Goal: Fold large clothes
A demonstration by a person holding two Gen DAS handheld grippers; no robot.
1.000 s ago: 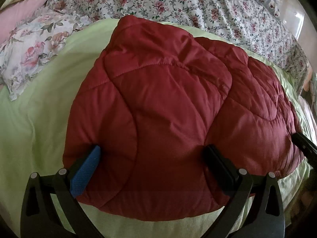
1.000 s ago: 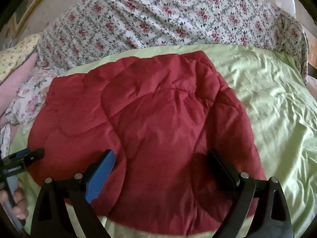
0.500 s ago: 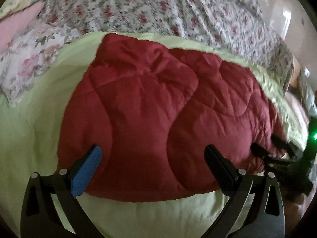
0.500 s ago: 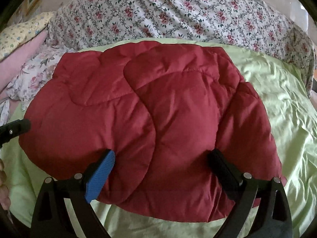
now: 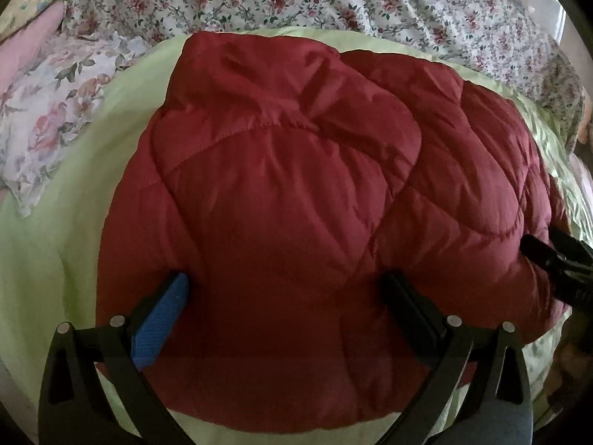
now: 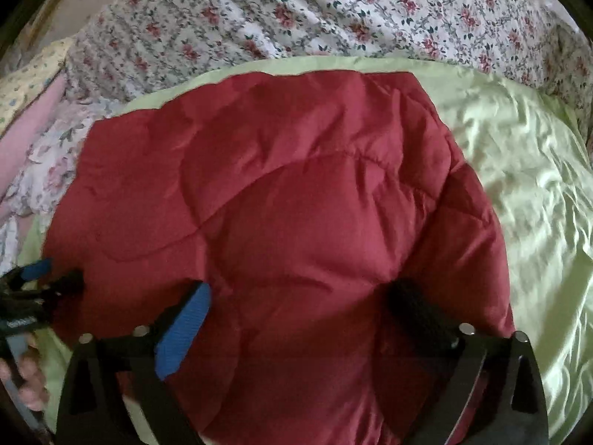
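Green sheet [image 6: 519,155], floral bedspread [image 6: 296,11], pillows [image 5: 48,118]

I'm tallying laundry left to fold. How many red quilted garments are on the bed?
1: the red quilted jacket lies folded on the green bedspread, spanning both grippers' views. Anything beneath it would be hidden.

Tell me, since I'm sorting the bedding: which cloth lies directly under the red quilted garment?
The plain light-green sheet. The rose-print cover lies farther back, and the large-flowered pillow sits off to the left, neither under the red quilted garment.
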